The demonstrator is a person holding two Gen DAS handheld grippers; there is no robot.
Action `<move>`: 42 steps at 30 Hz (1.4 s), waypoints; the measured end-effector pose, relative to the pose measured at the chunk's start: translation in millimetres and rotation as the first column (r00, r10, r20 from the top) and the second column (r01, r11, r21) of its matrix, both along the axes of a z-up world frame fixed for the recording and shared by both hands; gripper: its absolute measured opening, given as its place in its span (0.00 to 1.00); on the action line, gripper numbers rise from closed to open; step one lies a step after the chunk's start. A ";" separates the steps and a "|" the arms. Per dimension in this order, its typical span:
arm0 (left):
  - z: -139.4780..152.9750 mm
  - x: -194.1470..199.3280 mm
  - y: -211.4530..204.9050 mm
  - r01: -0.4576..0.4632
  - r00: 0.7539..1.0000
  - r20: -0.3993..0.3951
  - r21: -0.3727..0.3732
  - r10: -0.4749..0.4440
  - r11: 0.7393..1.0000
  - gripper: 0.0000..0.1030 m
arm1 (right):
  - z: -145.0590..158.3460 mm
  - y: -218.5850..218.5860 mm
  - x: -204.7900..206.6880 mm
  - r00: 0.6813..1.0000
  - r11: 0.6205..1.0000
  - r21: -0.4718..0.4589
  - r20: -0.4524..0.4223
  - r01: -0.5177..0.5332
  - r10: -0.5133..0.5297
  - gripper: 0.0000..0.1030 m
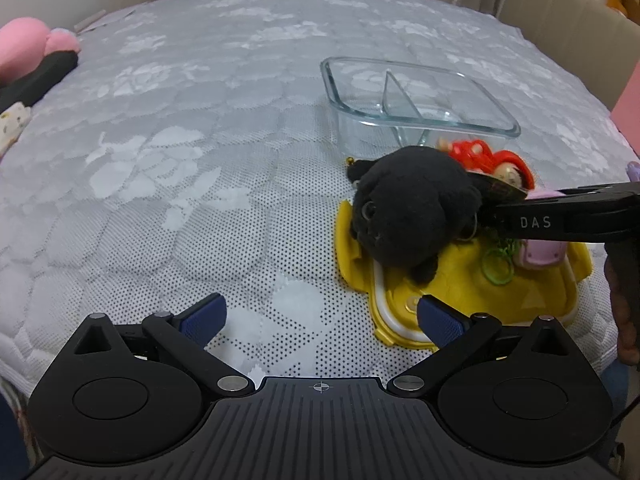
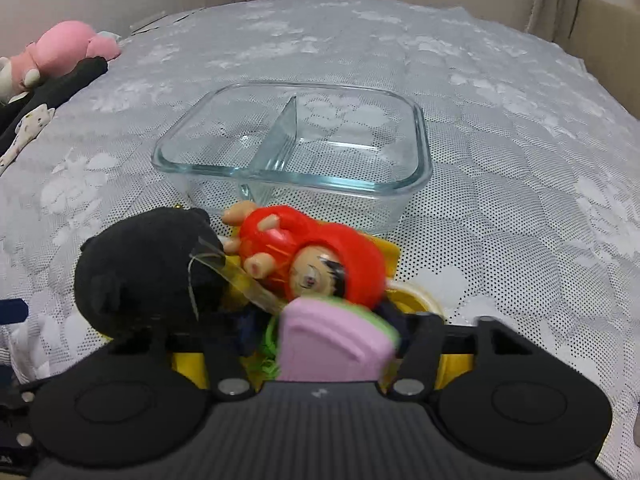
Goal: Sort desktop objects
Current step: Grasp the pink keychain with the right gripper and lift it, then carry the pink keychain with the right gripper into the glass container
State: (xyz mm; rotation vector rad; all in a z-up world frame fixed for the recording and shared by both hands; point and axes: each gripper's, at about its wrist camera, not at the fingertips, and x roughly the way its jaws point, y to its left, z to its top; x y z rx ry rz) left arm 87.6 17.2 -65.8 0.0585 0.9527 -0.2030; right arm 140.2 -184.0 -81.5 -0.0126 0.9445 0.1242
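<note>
While the left gripper (image 1: 320, 320) hangs wide open and empty over the lace-covered surface (image 1: 180, 140), the right gripper (image 2: 338, 344) stands half closed around a pink toy (image 2: 332, 344), though whether its pads press on it cannot be told. That toy lies on a yellow lid (image 1: 460, 284) with green loops (image 1: 496, 266), beside a round black plush (image 1: 412, 208) and a red-hooded doll (image 2: 320, 260). Just beyond sits a clear glass container (image 2: 416, 160), split by a divider.

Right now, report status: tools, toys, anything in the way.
Left tool open, empty, hovering by yellow lid. Right tool around pink toy, grip unconfirmed. Black plush and red doll crowd it. Glass box empty.
</note>
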 end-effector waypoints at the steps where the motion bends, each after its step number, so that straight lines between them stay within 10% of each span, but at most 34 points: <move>1: 0.1 -0.5 -0.6 0.003 1.000 0.001 0.001 -0.003 1.000 1.00 | 1.1 0.1 -0.6 1.000 1.000 0.004 -0.006 -0.005 0.005 0.49; 42: -3.6 -3.3 -12.1 0.032 0.999 -0.016 -0.019 -0.032 0.999 1.00 | 100.0 -2.5 -26.5 0.977 0.998 -0.026 0.206 -0.058 0.062 0.47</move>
